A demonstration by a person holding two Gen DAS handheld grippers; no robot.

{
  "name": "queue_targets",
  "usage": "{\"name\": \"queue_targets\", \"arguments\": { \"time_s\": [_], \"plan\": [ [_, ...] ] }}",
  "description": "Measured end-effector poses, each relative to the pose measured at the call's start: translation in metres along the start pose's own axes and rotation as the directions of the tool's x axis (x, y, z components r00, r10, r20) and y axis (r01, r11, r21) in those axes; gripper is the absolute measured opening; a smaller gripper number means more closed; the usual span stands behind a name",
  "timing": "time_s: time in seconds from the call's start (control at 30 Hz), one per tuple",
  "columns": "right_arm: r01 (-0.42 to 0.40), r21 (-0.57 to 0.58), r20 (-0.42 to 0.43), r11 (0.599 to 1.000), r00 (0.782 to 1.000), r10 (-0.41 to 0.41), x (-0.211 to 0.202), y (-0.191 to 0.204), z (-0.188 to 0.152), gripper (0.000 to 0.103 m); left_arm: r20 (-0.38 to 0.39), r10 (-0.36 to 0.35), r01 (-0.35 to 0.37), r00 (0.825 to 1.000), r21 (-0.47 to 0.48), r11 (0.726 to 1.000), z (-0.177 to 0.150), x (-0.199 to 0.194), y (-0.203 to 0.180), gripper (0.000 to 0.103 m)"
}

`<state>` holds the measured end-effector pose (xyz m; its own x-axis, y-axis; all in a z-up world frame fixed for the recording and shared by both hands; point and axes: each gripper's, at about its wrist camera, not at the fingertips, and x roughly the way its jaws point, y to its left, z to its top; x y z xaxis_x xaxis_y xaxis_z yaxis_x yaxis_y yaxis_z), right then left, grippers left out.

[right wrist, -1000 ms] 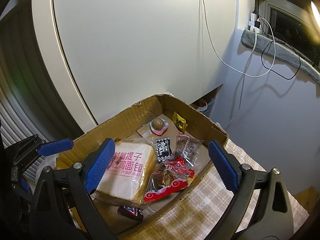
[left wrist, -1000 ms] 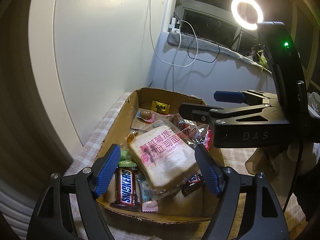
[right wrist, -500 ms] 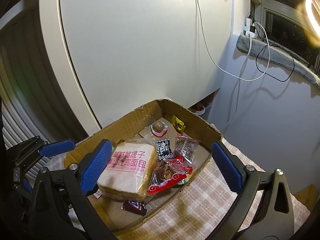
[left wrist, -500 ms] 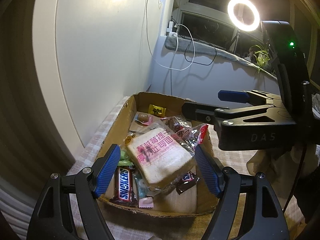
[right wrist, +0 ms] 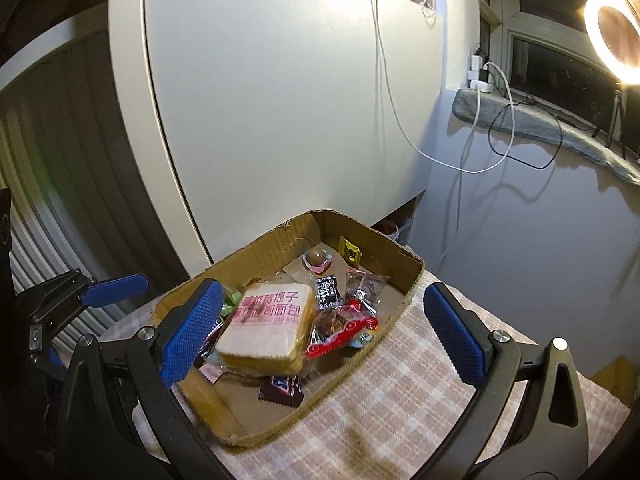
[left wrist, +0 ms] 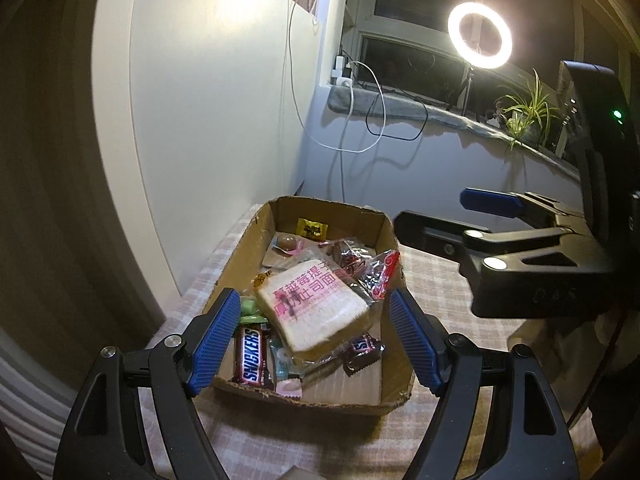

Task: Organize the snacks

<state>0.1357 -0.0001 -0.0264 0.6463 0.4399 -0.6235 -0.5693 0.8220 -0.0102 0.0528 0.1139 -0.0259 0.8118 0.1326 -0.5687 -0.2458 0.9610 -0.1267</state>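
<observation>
left tool [left wrist: 314,336] spread wide, holding nothing, hanging above the near end of the cardboard box [left wrist: 244,254] | right tool [right wrist: 320,330] wide too, empty, over the same box | wrapped bread slice [left wrist: 314,306] lies atop the snacks, Snickers bar [left wrist: 250,356] just beside it | box sits on checked tabletop [left wrist: 460,304]

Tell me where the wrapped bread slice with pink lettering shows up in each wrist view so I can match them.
Left wrist: bread slice lies low centre, between the open left gripper's fingers, inside the cardboard box.
Right wrist: bread slice sits left of centre, by the open right gripper's left finger.
Shared landmark: the small yellow packet at the box's far end.
</observation>
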Motion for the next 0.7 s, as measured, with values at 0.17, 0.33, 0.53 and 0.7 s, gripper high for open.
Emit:
{"name": "queue_targets", "arguments": {
  "time_s": [0.17, 0.33, 0.53, 0.7],
  "plan": [
    [0.030, 0.011, 0.020, 0.999, 0.999, -0.030, -0.017, 0.002, -0.010, 0.103, 0.008, 0.014, -0.014, 1.000, -0.005, 1.000, -0.002, -0.010, -0.001, 0.077],
    [0.056, 0.012, 0.028, 0.998, 0.998, -0.056, -0.033, 0.004, -0.020, 0.103, 0.013, 0.037, -0.037, 0.999, 0.000, 0.999, -0.006, -0.018, -0.004, 0.078],
    [0.072, 0.030, 0.033, 0.997, 0.997, -0.073, -0.046, 0.005, -0.030, 0.103, 0.016, 0.042, -0.042, 0.999, 0.001, 0.999, -0.010, -0.025, -0.007, 0.078],
    [0.087, 0.031, 0.038, 0.996, 0.995, -0.088, -0.054, 0.005, -0.035, 0.103, 0.026, 0.048, -0.048, 0.999, -0.001, 0.999, -0.011, -0.031, -0.007, 0.078]
  ]
}}
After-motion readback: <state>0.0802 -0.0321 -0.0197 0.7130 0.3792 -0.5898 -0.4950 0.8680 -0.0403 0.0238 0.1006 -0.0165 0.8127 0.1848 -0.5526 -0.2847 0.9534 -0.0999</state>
